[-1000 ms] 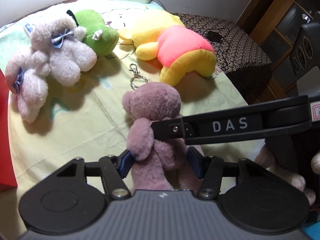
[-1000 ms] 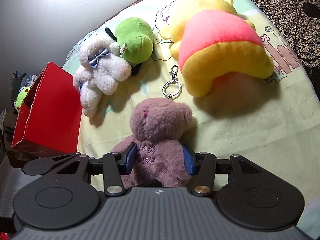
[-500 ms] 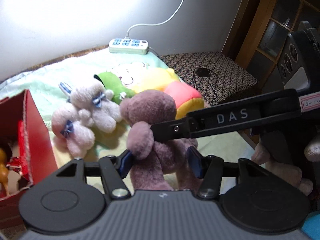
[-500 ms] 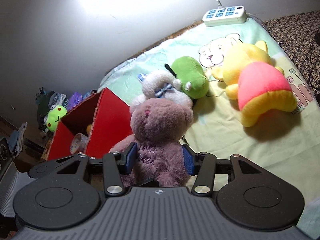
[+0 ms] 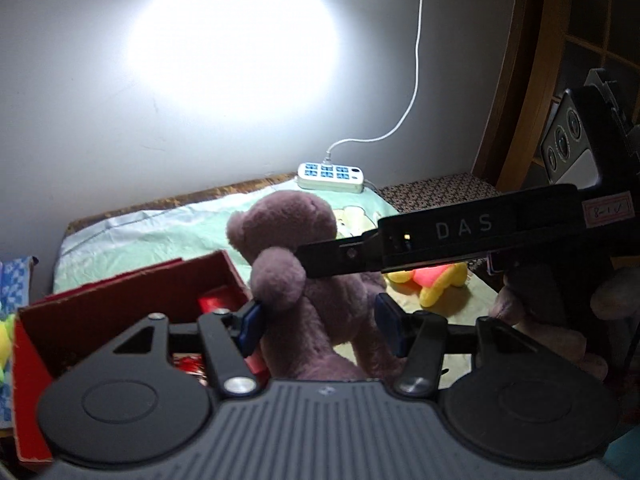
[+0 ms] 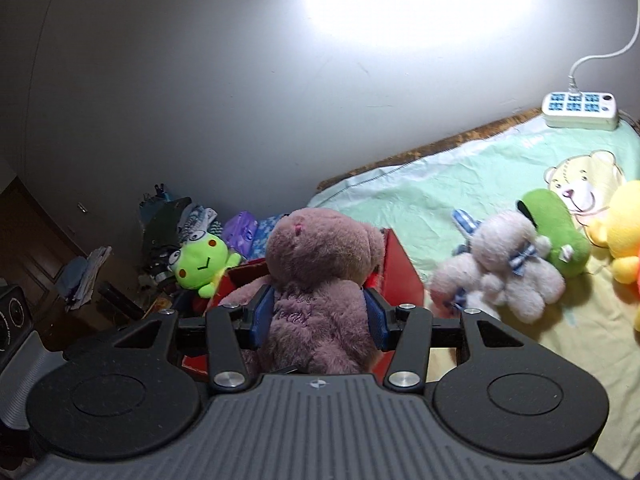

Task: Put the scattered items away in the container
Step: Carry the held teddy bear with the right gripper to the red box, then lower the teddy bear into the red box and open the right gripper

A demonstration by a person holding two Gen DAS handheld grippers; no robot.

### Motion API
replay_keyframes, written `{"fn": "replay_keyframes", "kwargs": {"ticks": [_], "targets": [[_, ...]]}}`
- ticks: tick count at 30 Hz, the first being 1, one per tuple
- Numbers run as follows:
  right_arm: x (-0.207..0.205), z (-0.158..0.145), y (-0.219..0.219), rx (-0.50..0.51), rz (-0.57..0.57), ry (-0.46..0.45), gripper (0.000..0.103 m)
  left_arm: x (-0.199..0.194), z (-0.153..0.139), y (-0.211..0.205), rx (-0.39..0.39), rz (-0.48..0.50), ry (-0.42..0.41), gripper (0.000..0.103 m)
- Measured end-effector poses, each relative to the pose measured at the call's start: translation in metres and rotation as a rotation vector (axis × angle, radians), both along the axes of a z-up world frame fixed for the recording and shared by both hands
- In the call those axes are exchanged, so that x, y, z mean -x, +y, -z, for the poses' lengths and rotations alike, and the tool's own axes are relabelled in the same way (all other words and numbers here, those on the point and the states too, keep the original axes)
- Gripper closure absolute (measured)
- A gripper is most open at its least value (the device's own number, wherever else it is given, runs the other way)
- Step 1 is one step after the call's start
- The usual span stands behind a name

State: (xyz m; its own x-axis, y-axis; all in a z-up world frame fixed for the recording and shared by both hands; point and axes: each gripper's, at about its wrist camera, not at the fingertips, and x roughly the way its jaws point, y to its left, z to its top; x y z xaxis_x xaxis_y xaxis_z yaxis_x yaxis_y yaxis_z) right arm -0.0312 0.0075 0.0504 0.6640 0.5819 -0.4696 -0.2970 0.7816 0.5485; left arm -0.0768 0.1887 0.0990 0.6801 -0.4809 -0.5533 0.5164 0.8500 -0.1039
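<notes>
Sitting squeezed between both grippers' fingers [image 6: 264, 316]: mauve bear [image 6: 320, 280].

Bed [image 6: 460, 200] with plush toys [image 6: 504, 276], power strip [image 6: 580, 110]

We see a blown-out white glare on the wall [image 5: 232, 48] above the power strip [image 5: 330, 177], and dim, grainy surroundings away from it. Below that wall, the red box [image 5: 120, 300] sits in shadow. Both views bend strongly at their edges, with dark corners. Nearby plush fur looks slightly soft.
</notes>
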Motion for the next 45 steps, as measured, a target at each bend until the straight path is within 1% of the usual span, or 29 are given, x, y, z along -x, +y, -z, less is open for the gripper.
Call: {"fn": "replay_keyframes", "kwargs": {"ticks": [4, 7, 12, 15, 17, 21, 26, 28, 37, 41, 45], "targets": [[-0.013, -0.009, 0.038, -0.015, -0.037, -0.05, 0.052, -0.005, -0.01, 0.037, -0.007, -0.054, -0.043, 0.046], [-0.024, -0.009, 0.064, -0.022, -0.064, -0.073, 0.052, -0.011, -0.012, 0.062, -0.017, -0.095, -0.057, 0.046], [-0.041, -0.005, 0.102, -0.03, -0.102, -0.093, 0.052, -0.022, -0.012, 0.1, -0.027, -0.157, -0.056, 0.046], [-0.049, 0.002, 0.124, -0.033, -0.118, -0.085, 0.052, -0.028, -0.006, 0.118, -0.028, -0.195, -0.034, 0.046], [-0.054, 0.01, 0.134, -0.028, -0.125, -0.071, 0.052, -0.034, 0.002, 0.128, -0.03, -0.215, -0.005, 0.046], [-0.062, 0.029, 0.149, -0.011, -0.142, -0.008, 0.052, -0.049, 0.028, 0.141, -0.048, -0.241, 0.063, 0.046], [-0.073, 0.05, 0.159, 0.01, -0.17, 0.069, 0.052, -0.062, 0.058, 0.15, -0.046, -0.274, 0.132, 0.046], [-0.076, 0.057, 0.162, 0.018, -0.182, 0.087, 0.052, -0.062, 0.066, 0.153, -0.046, -0.289, 0.154, 0.046], [-0.09, 0.086, 0.183, 0.044, -0.19, 0.164, 0.052, -0.077, 0.094, 0.165, -0.073, -0.353, 0.233, 0.046], [-0.093, 0.093, 0.194, 0.093, -0.183, 0.169, 0.052, -0.081, 0.099, 0.167, -0.099, -0.375, 0.255, 0.046], [-0.099, 0.1, 0.203, 0.098, -0.185, 0.186, 0.052, -0.082, 0.101, 0.173, -0.107, -0.398, 0.273, 0.047]]}}
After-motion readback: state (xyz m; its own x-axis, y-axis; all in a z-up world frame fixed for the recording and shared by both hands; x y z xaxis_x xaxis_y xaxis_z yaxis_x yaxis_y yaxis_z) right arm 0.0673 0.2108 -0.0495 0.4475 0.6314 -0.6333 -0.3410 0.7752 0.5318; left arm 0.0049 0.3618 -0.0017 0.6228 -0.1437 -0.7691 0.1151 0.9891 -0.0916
